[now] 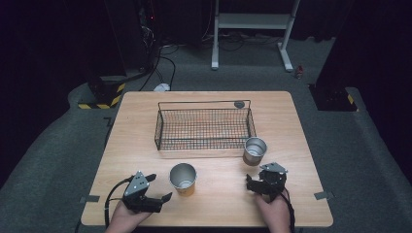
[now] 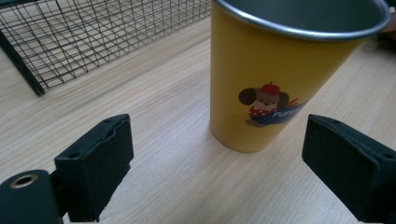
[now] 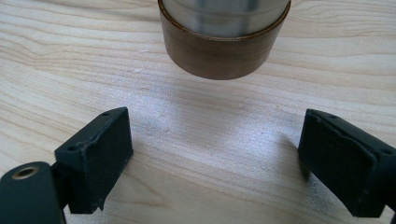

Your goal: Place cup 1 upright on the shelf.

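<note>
Dark carpet rings the wooden tabletop [image 1: 145,145] where we hold both jaws spread wide, left gripper [image 1: 154,187] facing the yellow cup [image 1: 183,178] at its two o'clock, right gripper [image 1: 256,182] below the steel cup [image 1: 254,150] at twelve, so we should centre each cup before closing.

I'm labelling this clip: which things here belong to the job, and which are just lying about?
In the job:
yellow cup, ahead of the open left gripper
silver cup, ahead of the open right gripper
wire basket, probably

Lying about:
white frame on the floor
cables
</note>
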Motion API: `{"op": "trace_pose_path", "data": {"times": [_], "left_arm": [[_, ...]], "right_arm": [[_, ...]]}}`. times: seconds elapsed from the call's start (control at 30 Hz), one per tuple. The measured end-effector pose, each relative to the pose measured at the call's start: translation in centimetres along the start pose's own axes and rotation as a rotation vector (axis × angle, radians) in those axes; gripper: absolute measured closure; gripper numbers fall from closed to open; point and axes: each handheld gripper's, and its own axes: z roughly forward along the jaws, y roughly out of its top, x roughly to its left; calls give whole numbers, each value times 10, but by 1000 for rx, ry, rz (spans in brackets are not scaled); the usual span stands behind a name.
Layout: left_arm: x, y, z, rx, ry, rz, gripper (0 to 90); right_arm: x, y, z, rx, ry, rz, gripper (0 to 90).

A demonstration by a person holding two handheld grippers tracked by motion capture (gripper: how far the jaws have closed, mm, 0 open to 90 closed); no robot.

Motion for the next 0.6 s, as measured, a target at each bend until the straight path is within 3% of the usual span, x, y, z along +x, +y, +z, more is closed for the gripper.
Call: {"op": "trace_pose_path", "data": {"times": [0.5, 0.6], "left_arm": [[-8, 5, 3, -28, -56, 9, 59], [-10, 4, 6, -18, -49, 16, 57]], "right_arm": [[0, 0, 0, 1, 0, 1, 96], [0, 0, 0, 0, 0, 0, 96]]}}
